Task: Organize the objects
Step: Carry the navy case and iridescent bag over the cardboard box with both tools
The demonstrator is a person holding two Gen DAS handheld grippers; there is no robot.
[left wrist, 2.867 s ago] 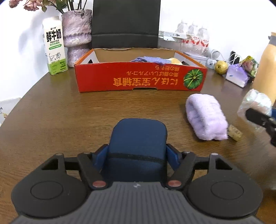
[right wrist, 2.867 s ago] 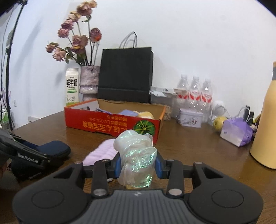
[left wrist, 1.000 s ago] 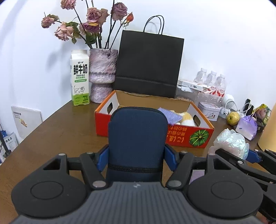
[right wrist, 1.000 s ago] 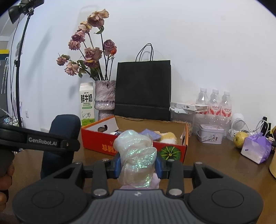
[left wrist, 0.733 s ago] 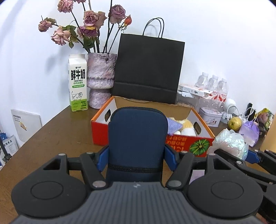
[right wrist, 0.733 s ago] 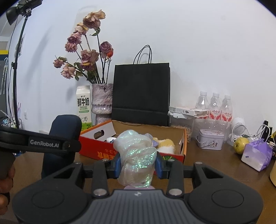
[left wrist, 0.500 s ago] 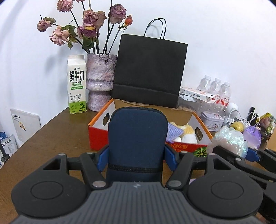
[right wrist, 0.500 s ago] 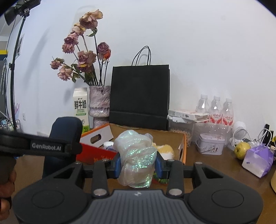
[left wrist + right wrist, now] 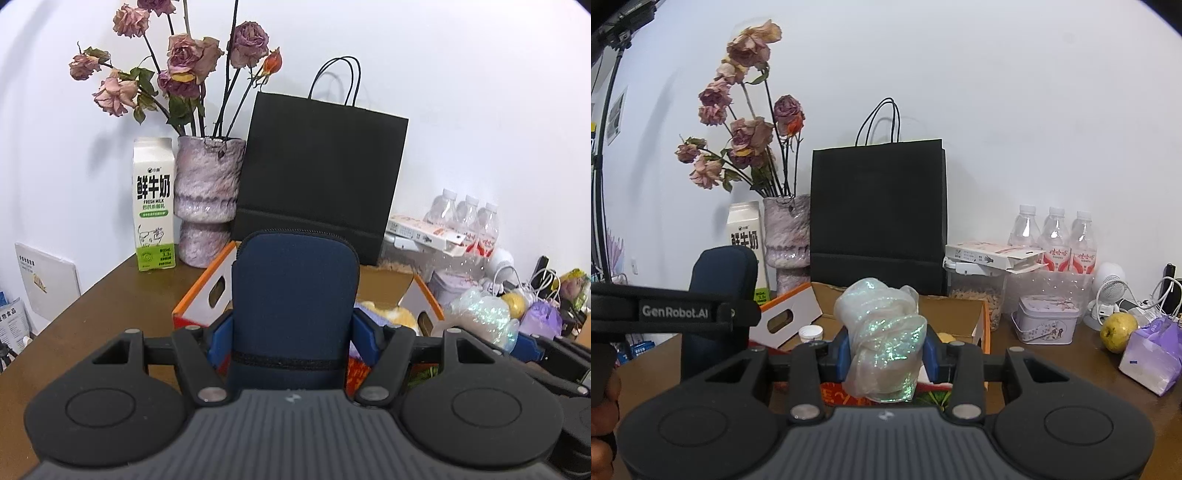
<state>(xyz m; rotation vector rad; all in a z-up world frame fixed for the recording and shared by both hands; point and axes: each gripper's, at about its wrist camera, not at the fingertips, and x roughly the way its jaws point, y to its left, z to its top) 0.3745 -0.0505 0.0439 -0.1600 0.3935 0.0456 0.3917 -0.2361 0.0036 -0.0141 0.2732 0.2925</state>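
Tongs come nearest: the left tongs [image 9: 294, 334] clamp a dark navy zippered fabric pouch [image 9: 294, 295] upright, while the right tongs [image 9: 884, 354] pinch a crumpled iridescent plastic bag [image 9: 882, 336]. Both loads hang above the brown wooden bench [image 9: 122, 295], apparently bound for the open red-and-orange cardboard box [image 9: 985, 325] just beyond, which already holds soft things. Behind it stands a black paper carrier bag [image 9: 321, 177].

Home or small office setting, brown wooden table [image 9: 122, 295] against white wall, vase of dried roses [image 9: 207, 199], milk carton [image 9: 153, 203], black paper bag [image 9: 317, 177], water bottles [image 9: 1054, 236], charging cables [image 9: 1160, 291]
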